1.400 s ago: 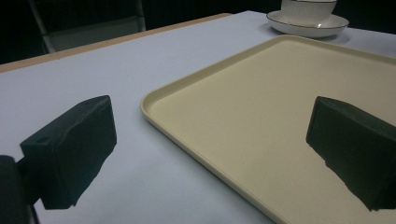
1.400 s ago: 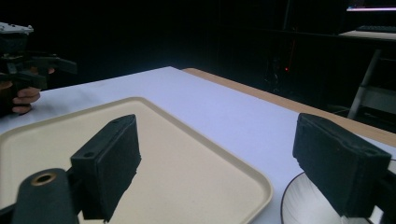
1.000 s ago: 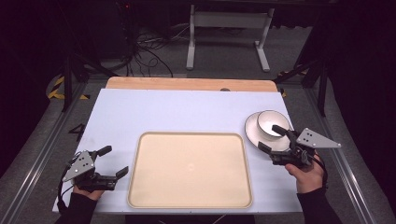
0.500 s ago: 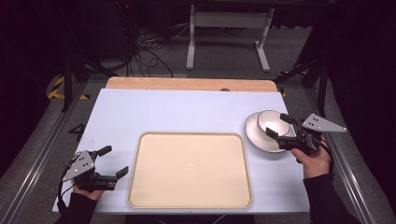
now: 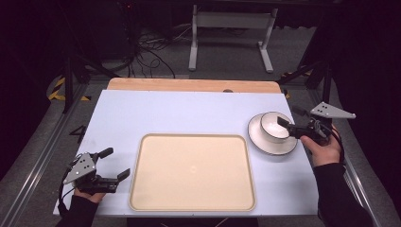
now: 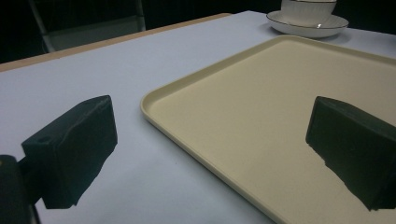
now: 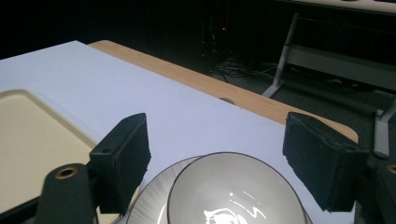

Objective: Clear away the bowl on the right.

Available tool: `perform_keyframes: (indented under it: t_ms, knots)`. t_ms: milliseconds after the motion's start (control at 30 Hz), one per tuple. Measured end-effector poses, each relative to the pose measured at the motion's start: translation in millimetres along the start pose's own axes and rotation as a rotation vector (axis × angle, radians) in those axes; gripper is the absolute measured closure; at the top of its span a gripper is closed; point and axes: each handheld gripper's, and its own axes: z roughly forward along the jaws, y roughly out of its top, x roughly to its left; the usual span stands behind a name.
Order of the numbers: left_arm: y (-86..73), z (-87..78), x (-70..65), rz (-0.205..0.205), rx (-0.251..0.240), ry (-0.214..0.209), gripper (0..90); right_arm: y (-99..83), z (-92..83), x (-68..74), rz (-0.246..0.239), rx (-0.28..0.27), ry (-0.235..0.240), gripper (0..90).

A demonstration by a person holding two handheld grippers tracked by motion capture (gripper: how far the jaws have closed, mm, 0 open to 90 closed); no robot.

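A white bowl (image 5: 273, 126) with a dark rim stands on a white plate (image 5: 265, 144) at the table's right side. My right gripper (image 5: 292, 118) hovers at the bowl's right edge. It is open, its jaws have just been closing a little, and its pads touch nothing. In the right gripper view the bowl (image 7: 233, 196) and plate (image 7: 149, 205) lie just below the right gripper (image 7: 224, 158). A large empty beige tray (image 5: 189, 172) lies in the middle. My left gripper (image 5: 115, 163) rests open at the tray's left edge, one jaw over the tray (image 6: 261, 107).
The table top (image 5: 189, 111) is white with a wooden strip (image 5: 189, 85) along its far edge. Beyond it, a metal stand (image 5: 231, 28) and cables (image 5: 146, 47) sit on the dark floor. The bowl (image 6: 308, 9) and plate (image 6: 308, 28) appear far off in the left gripper view.
My right gripper has moved toward the far right, rising slightly, from the plate's near side to the bowl's right edge. The left gripper has stayed still.
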Motion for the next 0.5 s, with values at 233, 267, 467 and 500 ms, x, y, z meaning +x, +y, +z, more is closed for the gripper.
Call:
perform_keyframes:
  t_ms: [233, 267, 467, 500]
  knots:
    - [0.0, 0.1, 0.1, 0.000, 0.000, -0.002, 3.0, 5.5, 10.6, -12.1, 0.010, 0.113, -0.032, 32.3]
    - [-0.1, 0.2, -0.1, 0.000, -0.003, -0.001, 3.0, 5.5, 10.6, -12.1, 0.010, 0.113, -0.032, 32.3]
    - [0.0, -0.1, 0.0, 0.001, 0.000, -0.003, 3.1, 8.3, 20.3, -23.5, 0.033, 0.209, -0.076, 37.6]
    - [0.0, -0.1, 0.1, 0.000, 0.000, -0.003, 3.2, 8.2, 23.3, -25.5, 0.043, 0.246, -0.085, 38.2]
